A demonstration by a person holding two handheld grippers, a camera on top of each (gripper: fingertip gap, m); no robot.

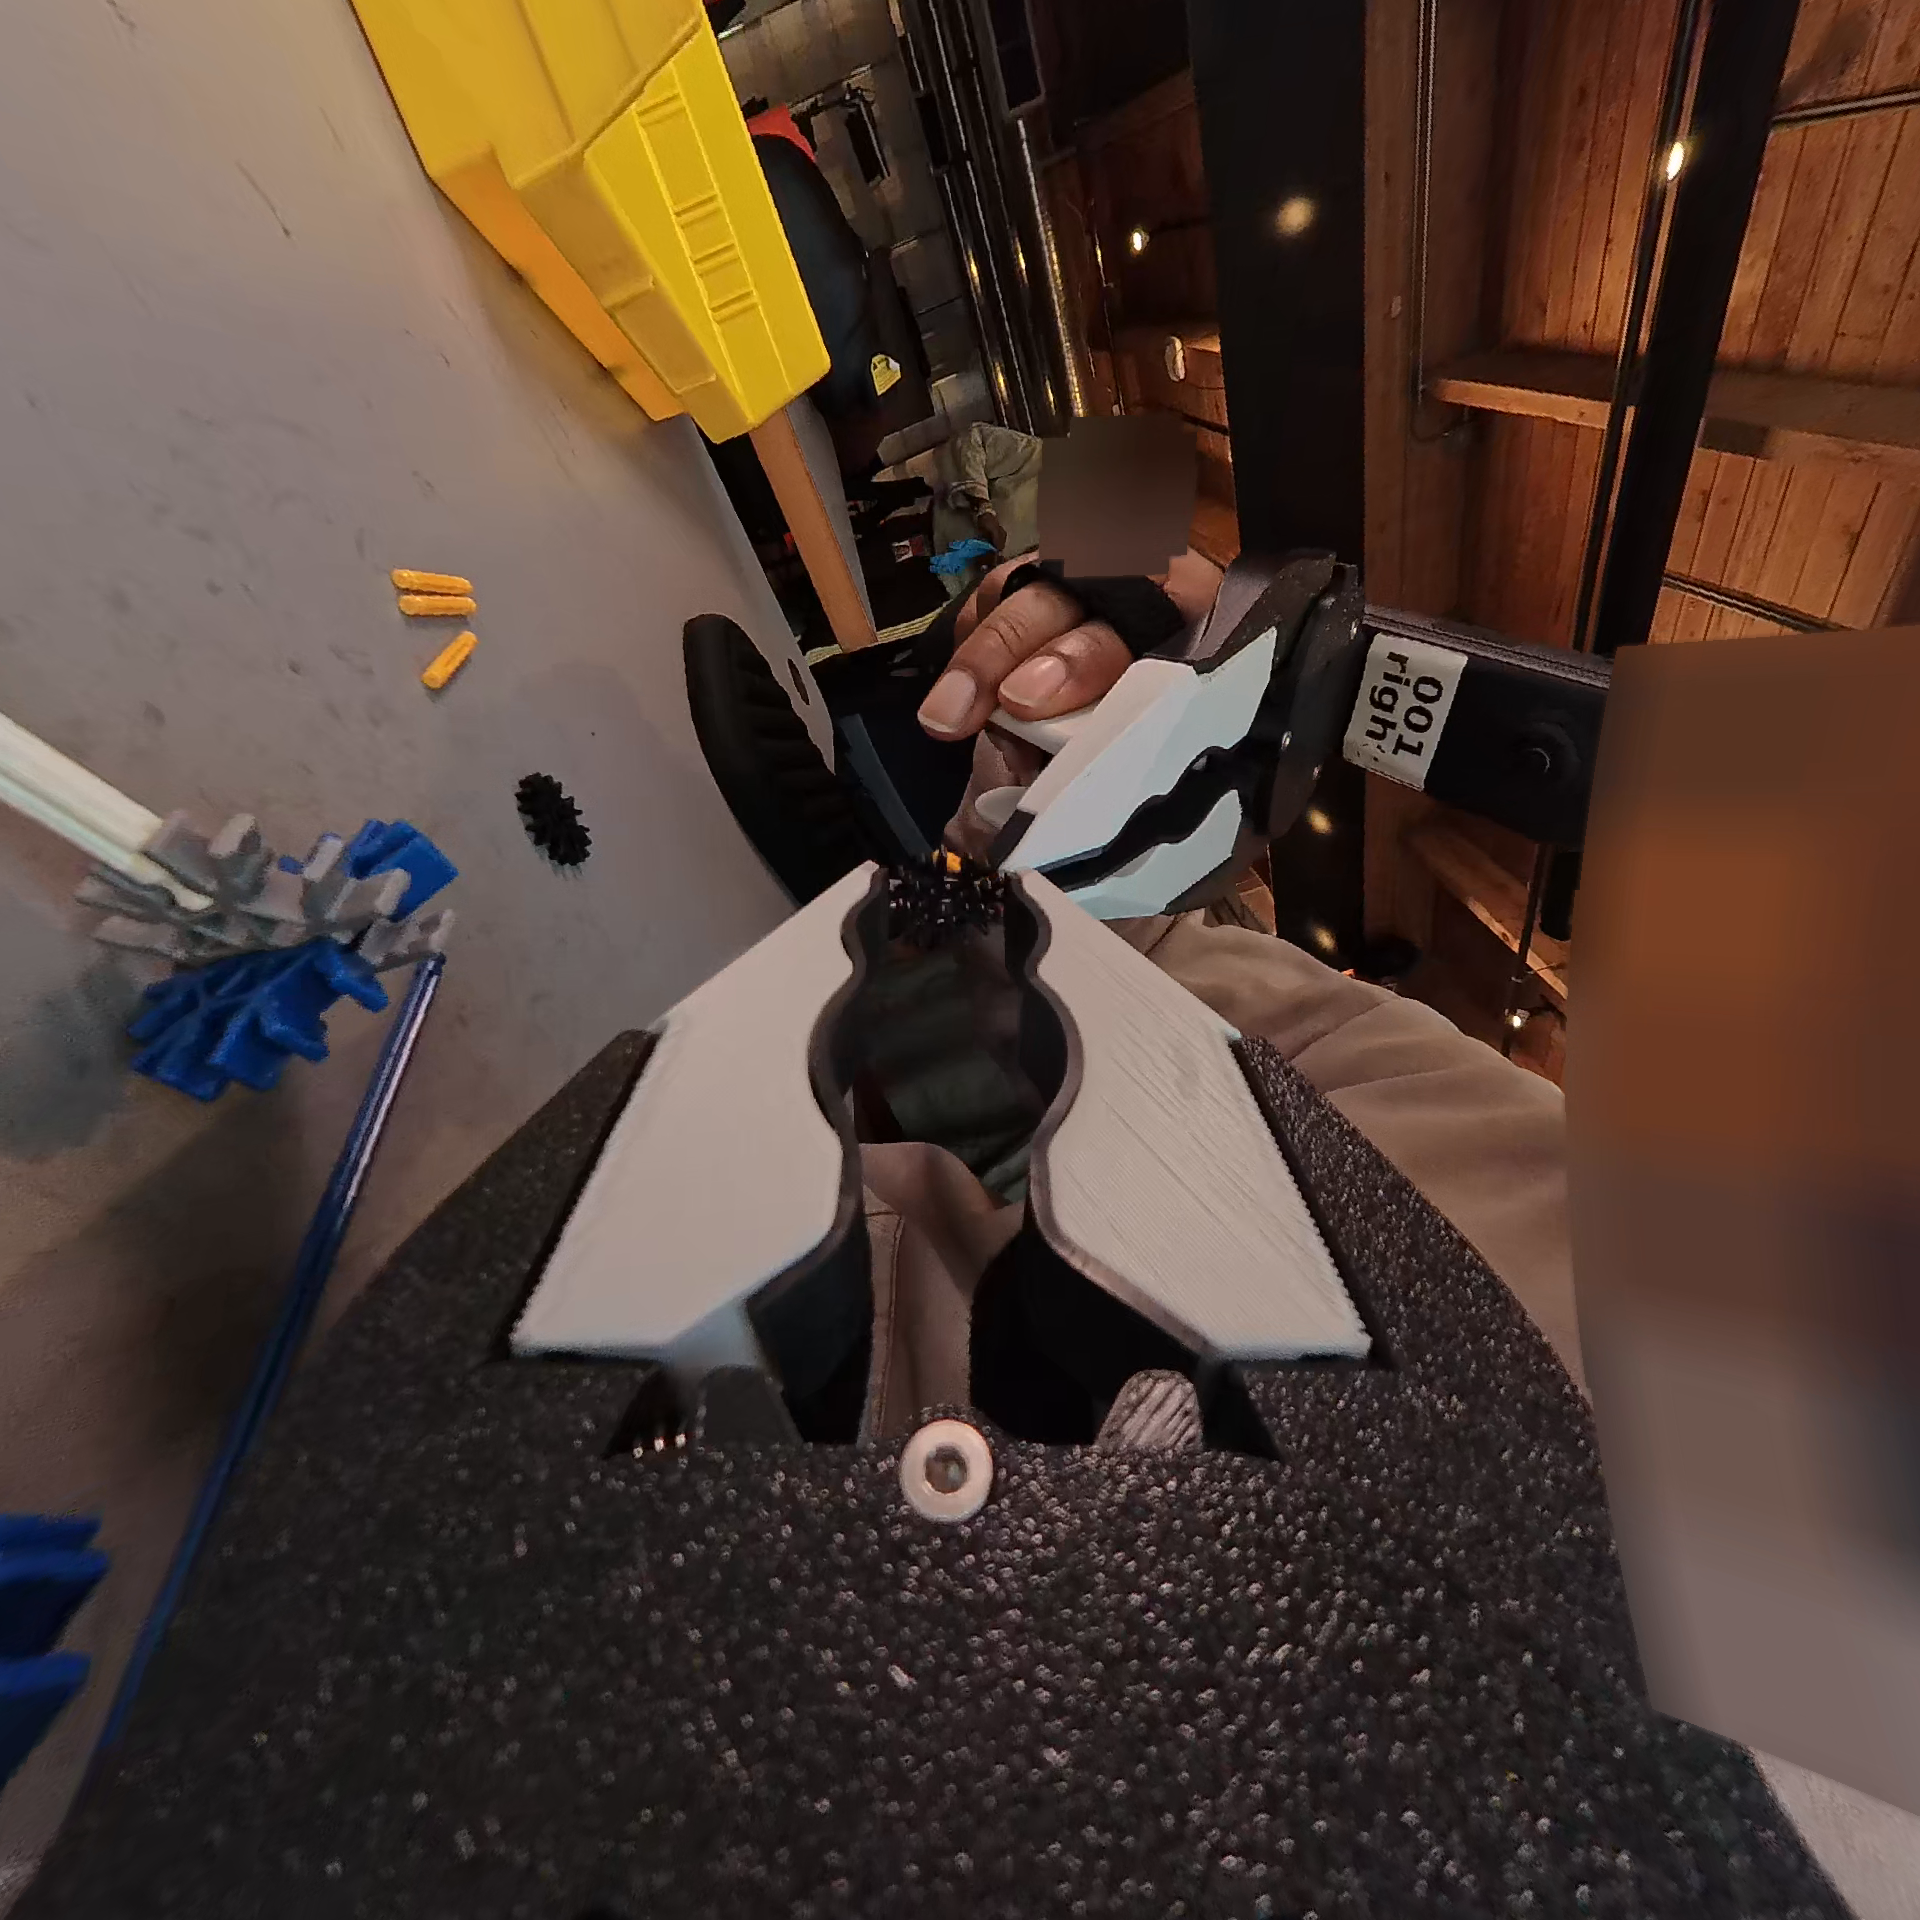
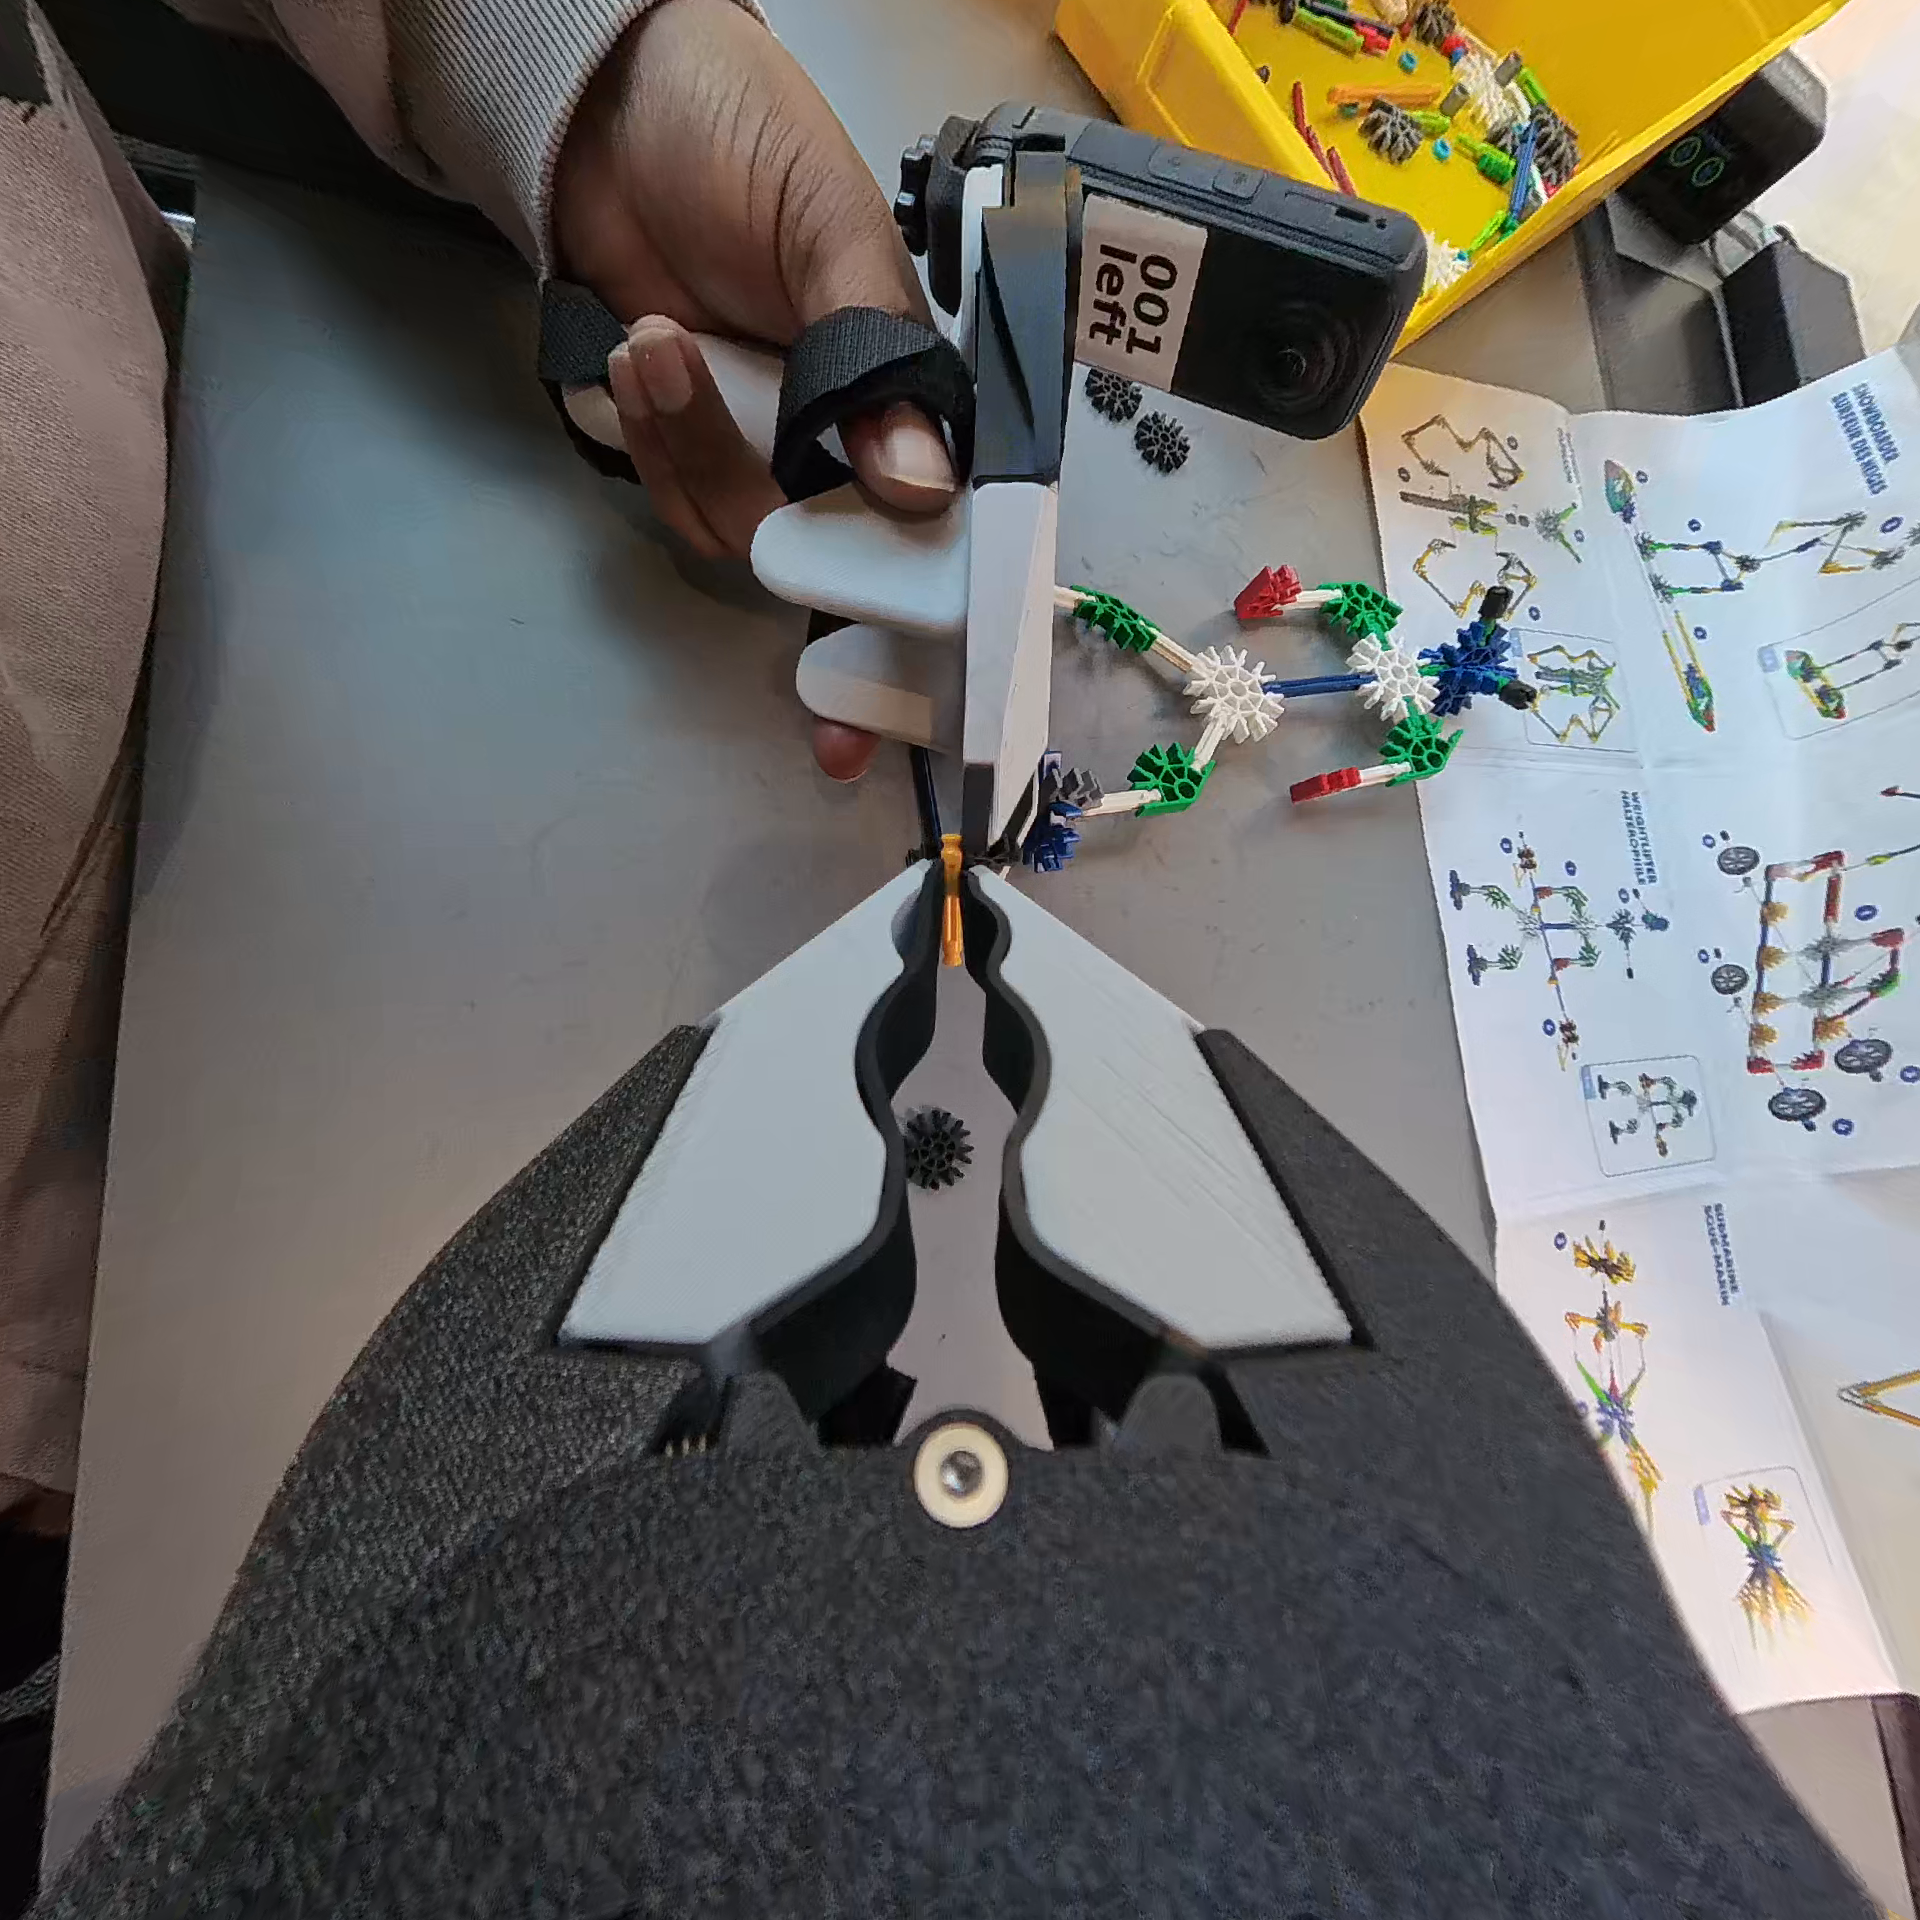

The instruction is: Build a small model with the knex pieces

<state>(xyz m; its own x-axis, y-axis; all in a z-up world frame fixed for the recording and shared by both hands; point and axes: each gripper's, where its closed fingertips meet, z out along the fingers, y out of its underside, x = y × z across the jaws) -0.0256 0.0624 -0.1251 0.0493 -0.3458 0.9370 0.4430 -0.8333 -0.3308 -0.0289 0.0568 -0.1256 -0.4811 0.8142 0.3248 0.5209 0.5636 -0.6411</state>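
Two grippers meet tip to tip above the grey counter (image 2: 416, 727). My left gripper (image 1: 943, 902) is clamped on a black spiky connector (image 1: 940, 906); my right gripper (image 2: 951, 894) pinches a short orange rod (image 2: 951, 914) pressed against it. Another black connector (image 2: 937, 1148) lies below. Near the counter's far edge sit a rod-and-connector model (image 2: 1288, 686), an instruction sheet (image 2: 1662, 831) and a yellow bin (image 2: 1195, 94).

Orange rod (image 2: 951, 914), black spiky connector (image 1: 940, 906), yellow bin (image 2: 1195, 83), seemingly grey table (image 2: 468, 727)
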